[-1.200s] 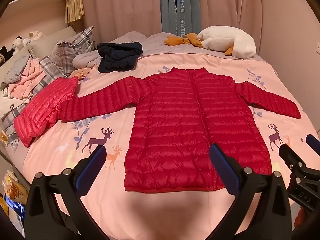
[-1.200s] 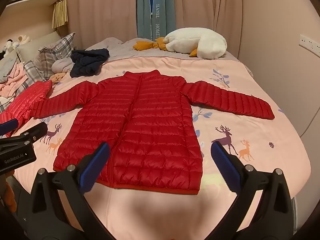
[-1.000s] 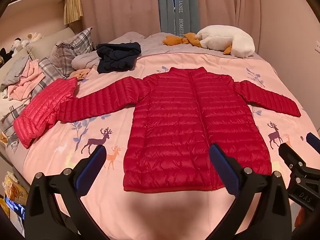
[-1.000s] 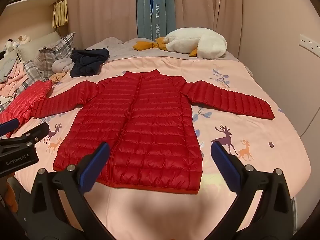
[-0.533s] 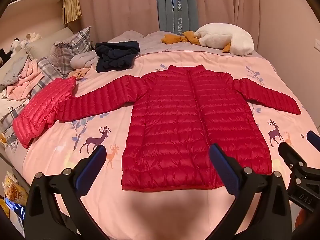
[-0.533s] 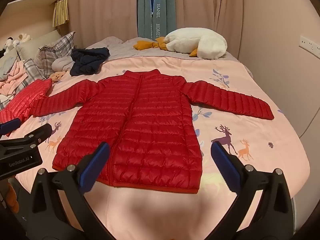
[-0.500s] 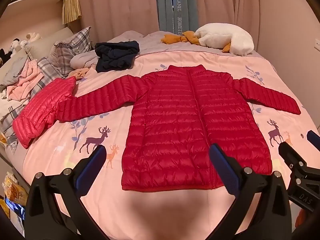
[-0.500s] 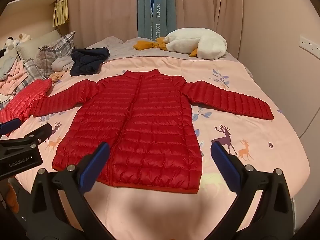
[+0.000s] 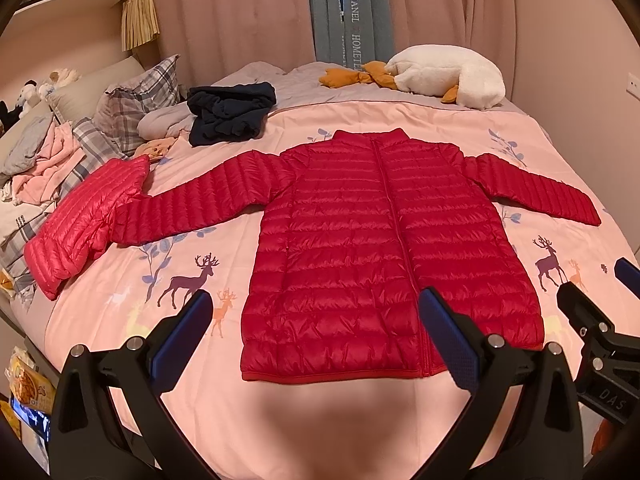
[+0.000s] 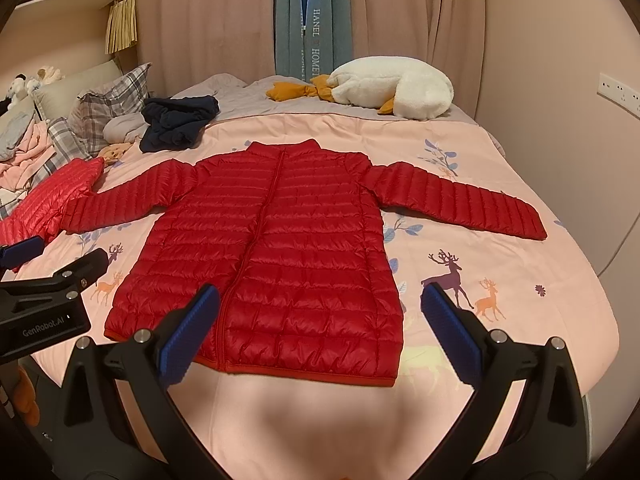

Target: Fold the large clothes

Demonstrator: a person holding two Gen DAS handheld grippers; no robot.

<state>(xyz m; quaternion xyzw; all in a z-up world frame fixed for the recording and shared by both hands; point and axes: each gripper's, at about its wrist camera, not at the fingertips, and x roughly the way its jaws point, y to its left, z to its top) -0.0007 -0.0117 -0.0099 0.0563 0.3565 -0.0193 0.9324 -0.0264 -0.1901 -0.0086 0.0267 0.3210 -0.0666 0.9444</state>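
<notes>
A red quilted puffer jacket (image 9: 372, 248) lies flat and zipped on the pink bed cover (image 9: 200, 256), sleeves spread to both sides, hem toward me. It also shows in the right wrist view (image 10: 272, 248). My left gripper (image 9: 316, 340) is open and empty, held above the bed's near edge in front of the hem. My right gripper (image 10: 318, 332) is open and empty, just short of the hem's right part. Each gripper shows at the edge of the other's view.
A second, lighter red puffer jacket (image 9: 84, 220) lies at the left by the sleeve end. A dark navy garment (image 9: 228, 114), plaid pillows (image 9: 136, 100) and a white goose plush (image 9: 444, 76) lie at the far side. The wall is close on the right.
Both grippers have shifted slightly; the jacket sits a little more to the left in the left wrist view. Nothing was grasped.
</notes>
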